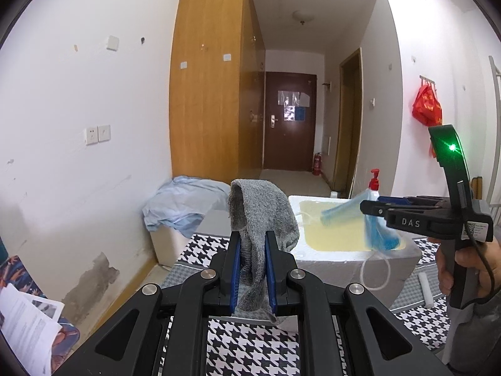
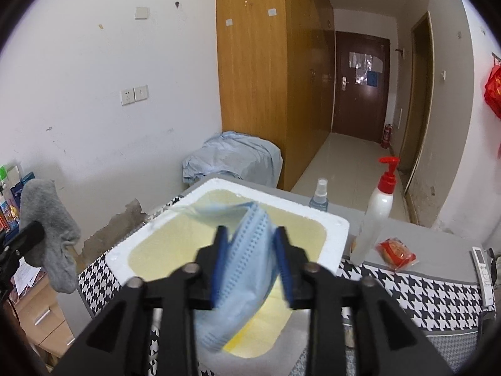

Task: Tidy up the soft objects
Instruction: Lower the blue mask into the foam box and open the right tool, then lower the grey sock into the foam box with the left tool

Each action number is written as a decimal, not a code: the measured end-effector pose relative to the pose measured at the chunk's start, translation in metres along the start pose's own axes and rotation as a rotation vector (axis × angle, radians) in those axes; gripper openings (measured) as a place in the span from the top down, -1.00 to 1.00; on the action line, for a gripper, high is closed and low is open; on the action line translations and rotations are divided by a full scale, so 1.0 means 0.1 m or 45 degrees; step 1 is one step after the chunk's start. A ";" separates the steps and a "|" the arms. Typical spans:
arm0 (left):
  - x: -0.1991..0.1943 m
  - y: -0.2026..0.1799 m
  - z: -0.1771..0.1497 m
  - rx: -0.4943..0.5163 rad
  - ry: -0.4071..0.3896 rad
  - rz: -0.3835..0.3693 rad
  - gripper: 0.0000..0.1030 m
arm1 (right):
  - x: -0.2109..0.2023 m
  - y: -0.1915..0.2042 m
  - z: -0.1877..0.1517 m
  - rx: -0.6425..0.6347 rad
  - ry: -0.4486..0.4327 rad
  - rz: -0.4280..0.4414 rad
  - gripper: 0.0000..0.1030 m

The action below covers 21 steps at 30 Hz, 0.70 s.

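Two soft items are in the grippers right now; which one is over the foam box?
The blue face mask, between the right gripper fingers, hangs above the white foam box. The grey sock, clamped in the left gripper, is off to the side.

Soft, even indoor light fills the room, brightest on the white walls, dimmer down the hallway. Glare glints off the dark door [image 1: 289, 122] and the corridor floor [image 2: 344, 156]. Fisheye distortion bows the wardrobe [image 1: 209, 78] and leaves black corners in both views. The mask [image 2: 241, 266] is smeared with motion blur, as are the nearby fingers [image 2: 283, 263]. A green lamp [image 1: 452, 147] flares sharply.
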<state>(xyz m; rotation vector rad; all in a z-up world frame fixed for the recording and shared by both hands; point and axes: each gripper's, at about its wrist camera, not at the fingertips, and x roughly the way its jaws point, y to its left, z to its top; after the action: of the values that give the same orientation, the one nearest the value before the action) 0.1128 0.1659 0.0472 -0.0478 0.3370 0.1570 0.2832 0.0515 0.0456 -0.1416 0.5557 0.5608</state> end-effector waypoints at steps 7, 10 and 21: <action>-0.01 -0.02 0.05 -0.001 0.002 0.002 0.70 | -0.05 0.02 -0.03 -0.008 -0.002 -0.006 -0.70; -0.04 -0.04 0.08 0.005 -0.013 -0.005 0.70 | -0.12 0.03 -0.05 -0.015 -0.012 0.014 -0.84; 0.02 -0.24 0.18 0.026 -0.036 -0.072 0.70 | -0.42 -0.09 -0.12 0.007 -0.100 0.030 -0.99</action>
<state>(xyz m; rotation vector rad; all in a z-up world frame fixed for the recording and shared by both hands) 0.1242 0.1440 0.0637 -0.0352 0.3083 0.0983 0.2526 0.0214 0.0583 -0.1075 0.4830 0.5854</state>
